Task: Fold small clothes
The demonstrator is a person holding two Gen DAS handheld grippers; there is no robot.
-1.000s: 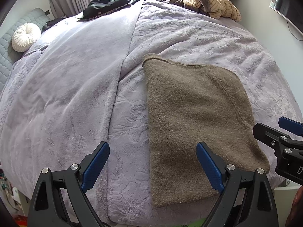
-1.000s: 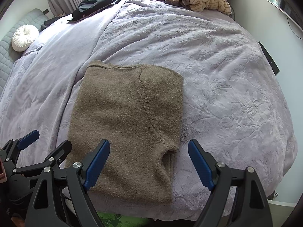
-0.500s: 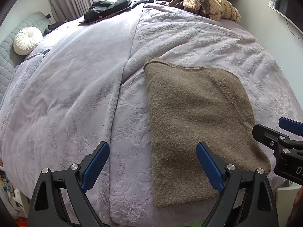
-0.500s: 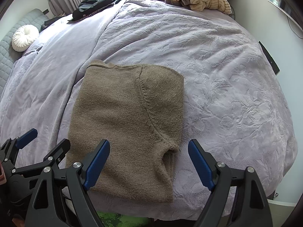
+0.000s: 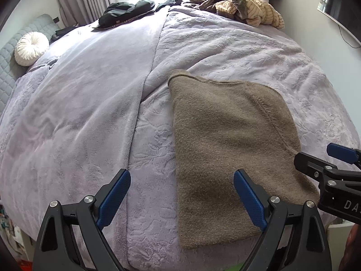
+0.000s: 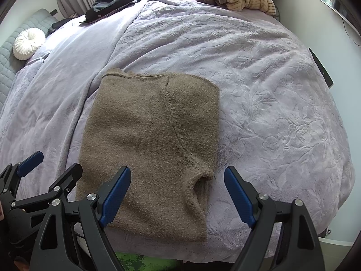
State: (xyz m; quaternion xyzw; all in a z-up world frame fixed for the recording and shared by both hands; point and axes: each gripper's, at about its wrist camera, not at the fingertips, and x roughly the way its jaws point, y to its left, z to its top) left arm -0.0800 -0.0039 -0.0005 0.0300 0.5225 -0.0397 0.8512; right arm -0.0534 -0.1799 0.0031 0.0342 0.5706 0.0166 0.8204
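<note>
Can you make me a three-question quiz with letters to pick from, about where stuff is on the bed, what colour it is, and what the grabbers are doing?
1. Where does the round white pleated cushion lie?
A. at the far left, by the grey quilted headboard
B. on the folded sweater
C. on the floor

2. What colour is the folded fuzzy knit sweater?
A. red
B. brown
C. white

3. How do the left gripper and right gripper stand?
A. both clamped on the sweater
B. one holds a sock
C. both open, holding nothing

Answers: 1 A, the cushion sits beside the headboard on the lilac plush bedspread. 2 B, the knit is brown. 3 C, the blue pads stand wide apart, nothing between them.
</note>
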